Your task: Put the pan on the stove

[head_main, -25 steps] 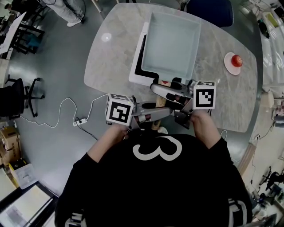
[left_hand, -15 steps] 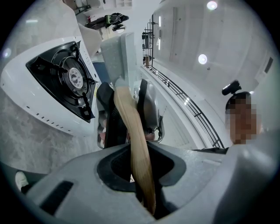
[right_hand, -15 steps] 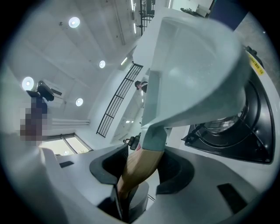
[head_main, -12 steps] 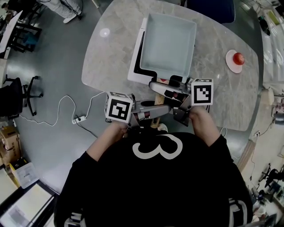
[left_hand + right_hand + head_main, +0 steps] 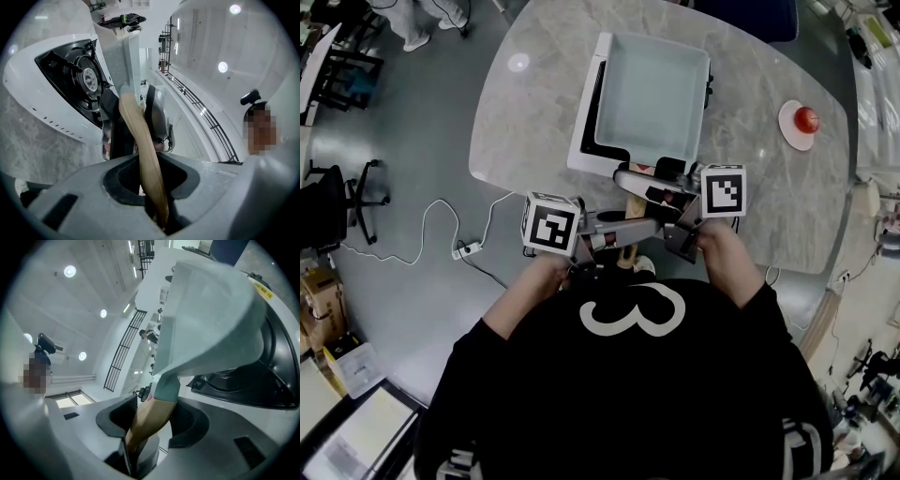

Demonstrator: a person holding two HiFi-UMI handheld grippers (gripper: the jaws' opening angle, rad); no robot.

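Head view first: the big grey marble table [image 5: 534, 103] fills the upper half of the frame, with the person [image 5: 628, 394] in a black top leaning in from the bottom edge. Upper centre on that table sits the white stove [image 5: 581, 159], its black burner [image 5: 243, 380] plain to see in the right gripper view. Over it hangs the square pale pan [image 5: 652, 94], covering most of the stove top and leaving only the left strip and near edge showing. In the right gripper view a sliver of space shows between the pan's underside and the burner, so it's just above on that side, and whether the far side touches I can't tell. The wooden handle [image 5: 140, 140] runs back toward the person, and both tools have it. The right tool [image 5: 157, 411] is clamped on the wood close to the pan, jaws set fairly wide. The left tool [image 5: 147, 164] is pinched narrow on the tail end, nearer the person. Far right on the table, well apart from all this, a small white dish [image 5: 787, 131] carries a red ball [image 5: 807, 117].
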